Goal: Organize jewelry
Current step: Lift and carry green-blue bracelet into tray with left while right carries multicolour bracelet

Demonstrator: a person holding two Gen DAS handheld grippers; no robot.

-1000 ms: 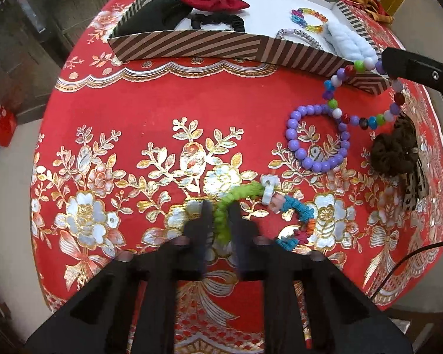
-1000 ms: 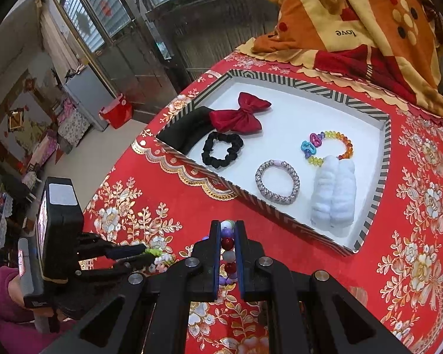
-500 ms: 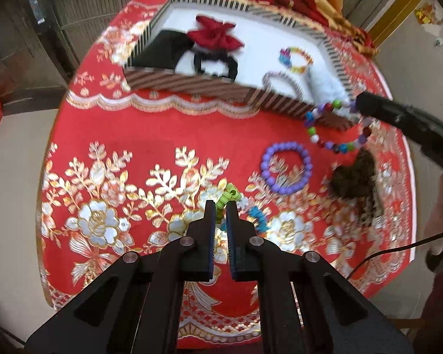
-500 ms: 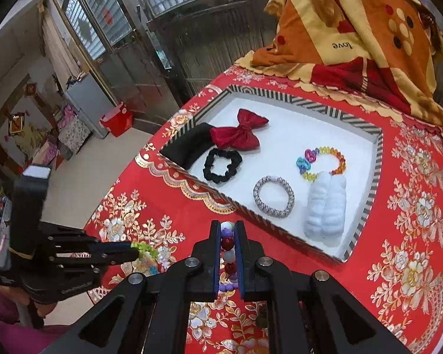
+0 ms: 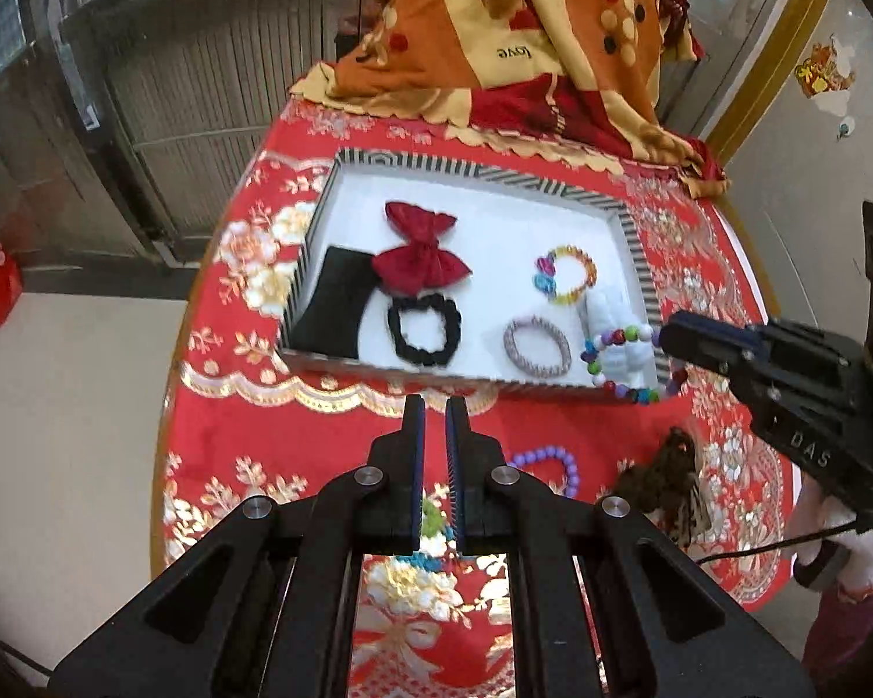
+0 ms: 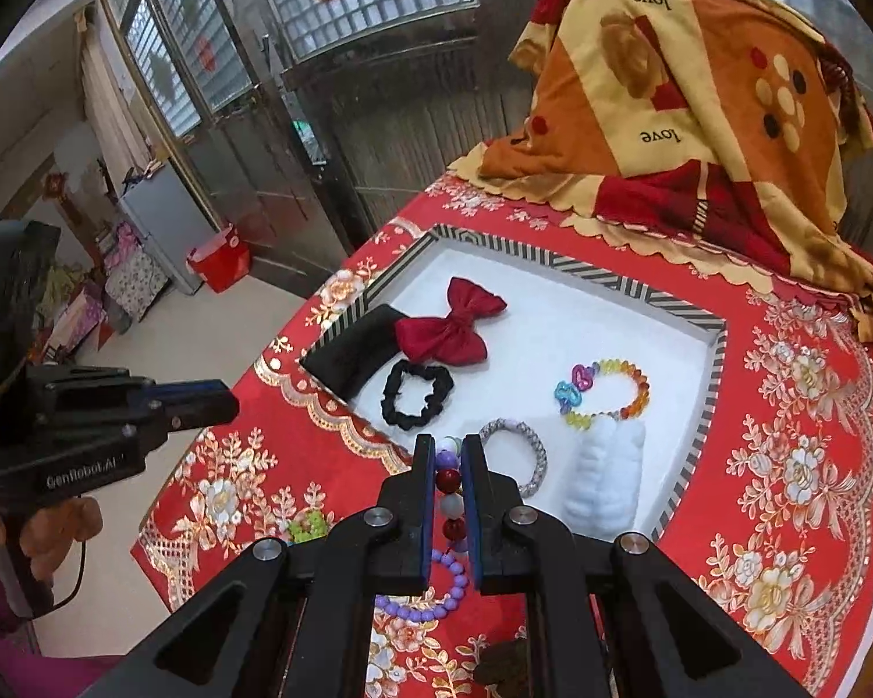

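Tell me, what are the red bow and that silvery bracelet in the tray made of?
Bow: looks like satin-type fabric, going by its soft sheen and gathered folds. Silvery bracelet: probably small metallic or glass beads woven together, given the fine glinting texture; too small to be sure.

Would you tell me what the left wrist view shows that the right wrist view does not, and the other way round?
Only the left wrist view shows the whole multicoloured bead bracelet hanging as a loop from the right gripper. Only the right wrist view shows the left gripper from the side, and its beads pinched between the pads. Both show the striped tray, red bow and purple bracelet.
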